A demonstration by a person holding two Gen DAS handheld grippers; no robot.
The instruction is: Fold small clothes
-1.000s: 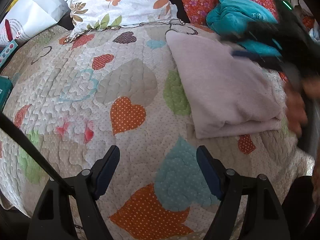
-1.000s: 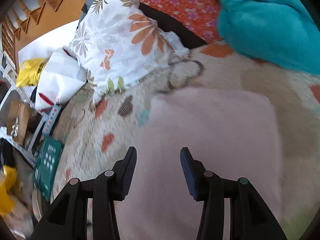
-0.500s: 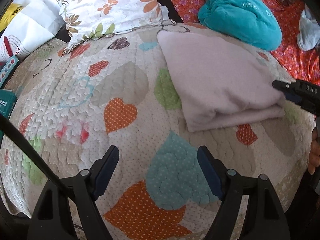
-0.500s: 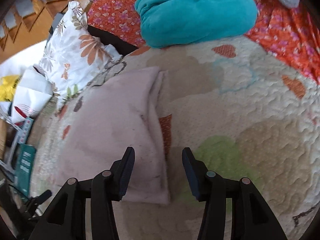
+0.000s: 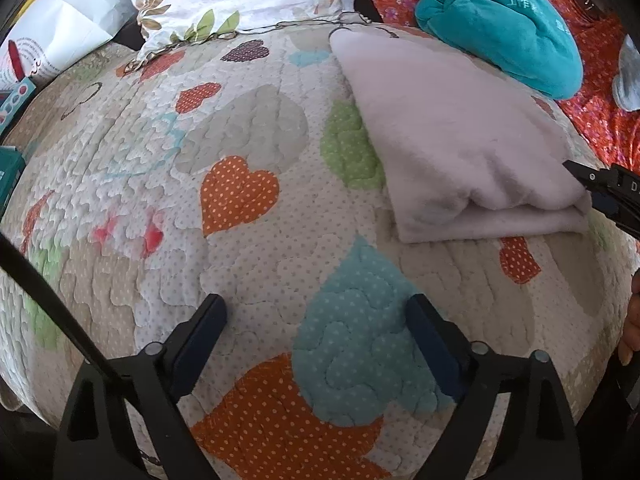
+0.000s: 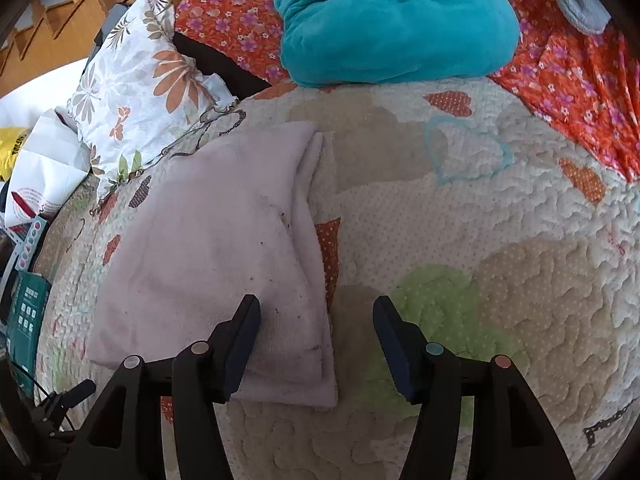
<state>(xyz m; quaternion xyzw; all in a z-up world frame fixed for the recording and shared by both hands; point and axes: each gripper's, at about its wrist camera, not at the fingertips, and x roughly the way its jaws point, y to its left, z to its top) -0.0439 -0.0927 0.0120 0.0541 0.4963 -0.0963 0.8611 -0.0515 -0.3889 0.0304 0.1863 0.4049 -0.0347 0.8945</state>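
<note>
- Heart-print quilt (image 5: pixel 248 128) under both my tongs, fills most of view.
- Teal bundle (image 6: pixel 396 24) far ahead of R tongs, on orange floral sheet (image 6: pixel 568 80).
- Folded pale pink cloth (image 6: pixel 208 248) lies flat on quilt, front-left of R tongs, front-right of L tongs.
- L tongs (image 5: pixel 316 344) spread wide, nothing betw fingers, above quilt.
- R tongs (image 6: pixel 316 344) spread, empty; left finger over cloth's near corner, contact unclear.

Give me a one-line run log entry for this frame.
stage: fold done? | pink cloth: folded, flat on quilt | left gripper: open, empty, over quilt | right gripper: open, empty, at cloth's near corner
</note>
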